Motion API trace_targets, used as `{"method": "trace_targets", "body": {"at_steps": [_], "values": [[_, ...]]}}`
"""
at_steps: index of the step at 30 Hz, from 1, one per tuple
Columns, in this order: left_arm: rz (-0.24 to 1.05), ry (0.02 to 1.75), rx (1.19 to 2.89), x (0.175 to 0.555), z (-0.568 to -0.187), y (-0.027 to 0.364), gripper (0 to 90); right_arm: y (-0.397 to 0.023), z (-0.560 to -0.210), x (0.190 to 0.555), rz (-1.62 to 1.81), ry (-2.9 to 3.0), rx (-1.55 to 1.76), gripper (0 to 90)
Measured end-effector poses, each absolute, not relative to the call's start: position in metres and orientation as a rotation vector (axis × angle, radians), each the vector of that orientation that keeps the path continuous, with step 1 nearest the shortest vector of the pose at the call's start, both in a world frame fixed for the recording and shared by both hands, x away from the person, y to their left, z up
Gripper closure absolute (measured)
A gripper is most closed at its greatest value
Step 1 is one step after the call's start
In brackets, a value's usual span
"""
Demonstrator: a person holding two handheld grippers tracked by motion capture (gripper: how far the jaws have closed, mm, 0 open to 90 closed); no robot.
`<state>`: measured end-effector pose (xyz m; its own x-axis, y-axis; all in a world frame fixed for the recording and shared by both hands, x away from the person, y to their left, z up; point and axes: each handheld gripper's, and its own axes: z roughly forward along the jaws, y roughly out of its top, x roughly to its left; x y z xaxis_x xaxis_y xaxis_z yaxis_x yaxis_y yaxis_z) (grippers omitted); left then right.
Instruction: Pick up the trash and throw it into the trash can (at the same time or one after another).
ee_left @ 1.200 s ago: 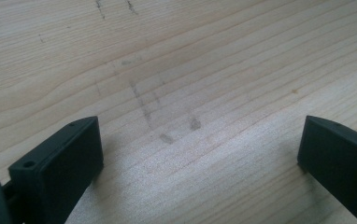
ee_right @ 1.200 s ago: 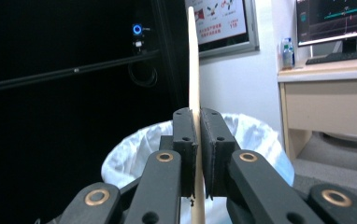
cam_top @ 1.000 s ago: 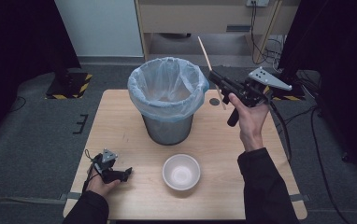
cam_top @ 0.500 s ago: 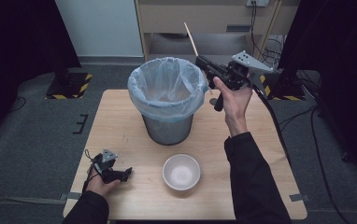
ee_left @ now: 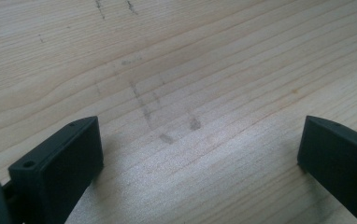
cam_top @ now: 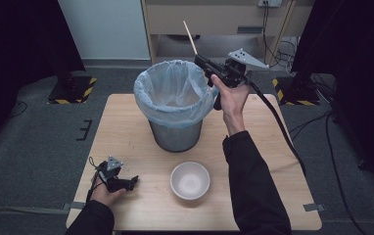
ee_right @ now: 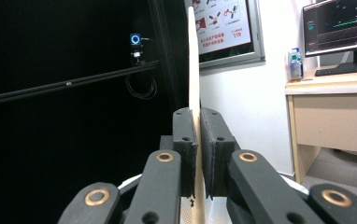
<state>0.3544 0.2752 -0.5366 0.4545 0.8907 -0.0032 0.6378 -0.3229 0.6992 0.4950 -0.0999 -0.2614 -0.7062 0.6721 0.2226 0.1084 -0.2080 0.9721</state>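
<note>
My right tool is clamped on a thin wooden stick, its long axis slanting up and away above the lined bin near the bench's far edge. My left tool, jaws apart, rests at the pale wood bench's near left corner; grey carpet surrounds it.

Pale wooden stick, matt wood-grain table, thin glossy plastic bin liner, smooth white bowl
</note>
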Motion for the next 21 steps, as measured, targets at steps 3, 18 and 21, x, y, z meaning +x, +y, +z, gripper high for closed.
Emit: {"method": "trace_targets", "body": {"at_steps": [3,18,21], "values": [[0.514,1.271,2.072,0.354,-0.537,0.275,0.0,-0.094,-0.262,0.499,1.968,1.671,0.918,85.7],[0.514,1.271,2.072,0.354,-0.537,0.275,0.0,-0.073,-0.271,0.522,1.926,1.709,0.980,85.0],[0.514,1.270,2.072,0.354,-0.537,0.275,0.0,-0.072,-0.273,0.526,1.921,1.727,0.992,75.3]]}}
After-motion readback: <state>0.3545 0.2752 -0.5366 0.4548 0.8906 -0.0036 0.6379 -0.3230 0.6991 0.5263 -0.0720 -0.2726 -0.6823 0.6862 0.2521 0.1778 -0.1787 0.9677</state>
